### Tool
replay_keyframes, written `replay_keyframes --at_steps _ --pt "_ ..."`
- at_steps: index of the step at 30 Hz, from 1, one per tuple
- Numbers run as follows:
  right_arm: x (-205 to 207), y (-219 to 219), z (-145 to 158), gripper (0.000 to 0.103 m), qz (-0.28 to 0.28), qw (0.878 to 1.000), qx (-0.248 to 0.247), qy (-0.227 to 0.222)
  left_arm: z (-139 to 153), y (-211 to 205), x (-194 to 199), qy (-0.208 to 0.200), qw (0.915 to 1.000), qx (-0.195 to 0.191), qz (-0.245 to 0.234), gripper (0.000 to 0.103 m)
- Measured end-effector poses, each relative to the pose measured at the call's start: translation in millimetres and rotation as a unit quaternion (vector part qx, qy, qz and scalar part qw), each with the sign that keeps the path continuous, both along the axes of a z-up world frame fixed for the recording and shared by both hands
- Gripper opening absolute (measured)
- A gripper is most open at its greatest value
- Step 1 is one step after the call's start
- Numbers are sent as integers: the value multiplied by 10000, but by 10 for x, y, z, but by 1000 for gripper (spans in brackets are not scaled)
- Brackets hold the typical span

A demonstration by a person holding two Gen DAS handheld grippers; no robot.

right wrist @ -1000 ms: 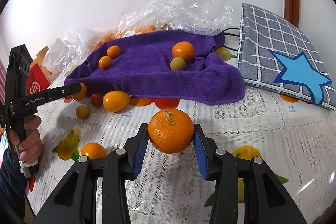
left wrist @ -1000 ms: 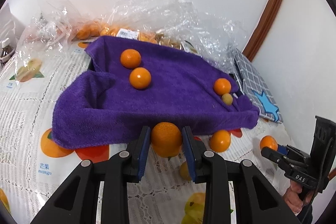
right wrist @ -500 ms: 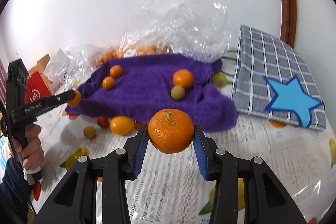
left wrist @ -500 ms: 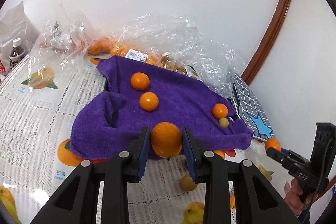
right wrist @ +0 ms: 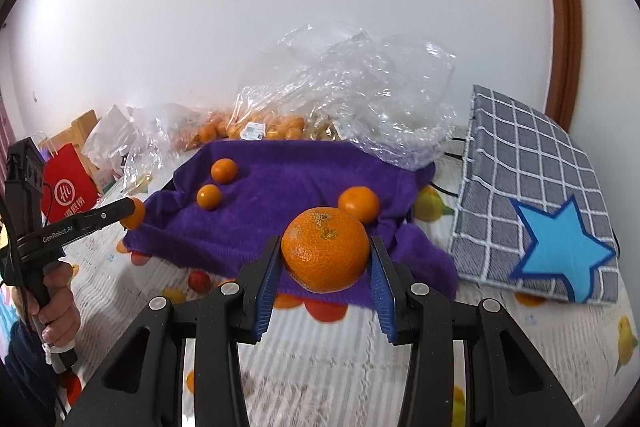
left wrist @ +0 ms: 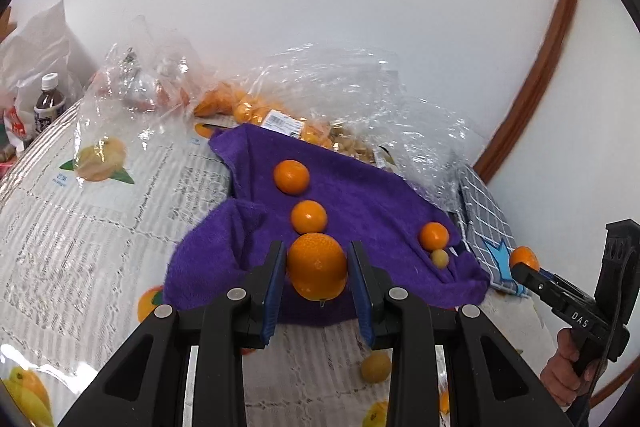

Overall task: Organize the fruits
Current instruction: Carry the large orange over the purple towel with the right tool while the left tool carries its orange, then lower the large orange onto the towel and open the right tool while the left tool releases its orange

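Note:
My left gripper (left wrist: 317, 269) is shut on an orange (left wrist: 317, 265), held in the air above the near edge of the purple towel (left wrist: 360, 203). My right gripper (right wrist: 325, 255) is shut on a larger orange (right wrist: 325, 254), also raised over the towel (right wrist: 280, 195). On the towel lie three small oranges (left wrist: 291, 176) (left wrist: 308, 216) (left wrist: 433, 235) and a small yellow-green fruit (left wrist: 439, 258). The right gripper with its orange shows at the right of the left wrist view (left wrist: 524, 261). The left gripper shows at the left of the right wrist view (right wrist: 132, 213).
Clear plastic bags (left wrist: 340, 95) with more oranges lie behind the towel against the wall. A grey checked bag with a blue star (right wrist: 532, 211) lies right of the towel. Loose fruits (left wrist: 375, 367) (right wrist: 199, 281) lie on the printed tablecloth. A bottle (left wrist: 49, 103) and a red bag (right wrist: 68, 187) stand far left.
Both grippers have risen from the tablecloth with their oranges and now sit higher over the towel's near edge. The towel and its fruits have not moved.

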State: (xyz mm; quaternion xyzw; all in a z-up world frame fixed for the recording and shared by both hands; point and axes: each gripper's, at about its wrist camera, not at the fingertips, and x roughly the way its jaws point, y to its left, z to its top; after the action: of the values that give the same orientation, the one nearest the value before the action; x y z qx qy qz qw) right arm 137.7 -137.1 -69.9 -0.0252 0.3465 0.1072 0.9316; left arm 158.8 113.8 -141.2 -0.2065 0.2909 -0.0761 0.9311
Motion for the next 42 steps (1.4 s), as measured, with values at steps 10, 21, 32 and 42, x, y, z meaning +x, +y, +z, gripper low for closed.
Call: replay_keyframes --at_steps 10,21,32,42 --pt "659 272 -211 42 253 9982 -226 502 218 29 462 104 9993 253 262 30" --pt "850 497 -649 42 635 9931 -248 957 -17 -48 608 563 9963 621 174 30" --pt "886 525 -753 42 604 9929 -311 971 -103 -132 688 927 9927 761 82 30" --pt "840 519 -710 45 555 9946 -366 793 -172 -208 730 1054 9905 879 -44 30"
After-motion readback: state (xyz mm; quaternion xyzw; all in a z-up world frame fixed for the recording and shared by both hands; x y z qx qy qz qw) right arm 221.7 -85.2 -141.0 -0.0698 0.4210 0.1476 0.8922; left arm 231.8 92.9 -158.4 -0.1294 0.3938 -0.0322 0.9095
